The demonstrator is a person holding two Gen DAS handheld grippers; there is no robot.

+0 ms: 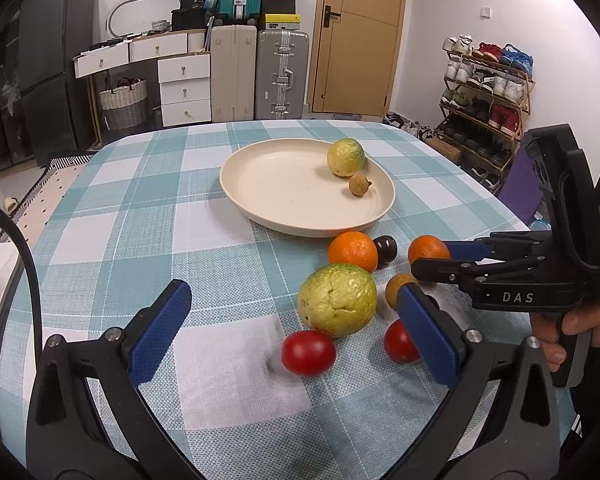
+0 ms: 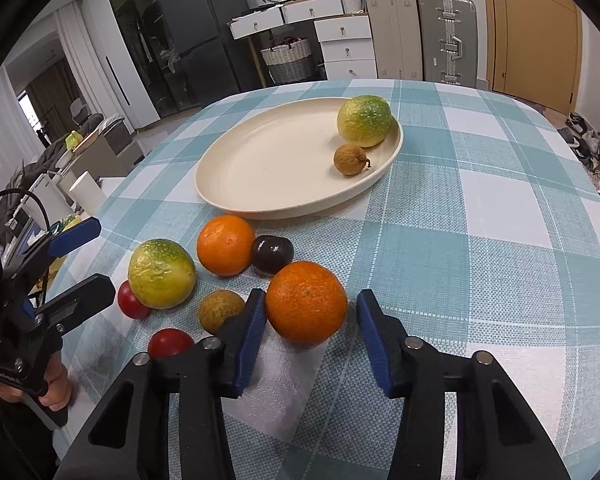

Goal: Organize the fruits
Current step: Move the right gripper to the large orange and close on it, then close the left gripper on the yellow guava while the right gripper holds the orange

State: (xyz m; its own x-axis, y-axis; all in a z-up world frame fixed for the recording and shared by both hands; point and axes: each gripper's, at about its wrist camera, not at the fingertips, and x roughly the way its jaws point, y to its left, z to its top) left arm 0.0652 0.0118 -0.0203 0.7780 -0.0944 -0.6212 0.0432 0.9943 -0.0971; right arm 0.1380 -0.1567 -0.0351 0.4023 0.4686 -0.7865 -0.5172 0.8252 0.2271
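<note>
Desk (image 2: 480, 216), checked cloth: cream plate (image 2: 260, 184) held two of nine fruits, a green-yellow citrus (image 2: 364, 121) and a longan (image 2: 350, 159), stem pointing right; I judged seven left.

My right gripper (image 2: 310, 328) stood open astride the near orange (image 2: 306, 302), round, no long axis, unclamped; my left gripper (image 1: 288, 328) gaped wide, empty.

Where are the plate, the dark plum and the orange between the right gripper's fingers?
plate (image 2: 268, 160): right wrist view, bare centre.
dark plum (image 2: 272, 254): right wrist view, middle.
orange (image 2: 306, 302): right wrist view, front face.
</note>
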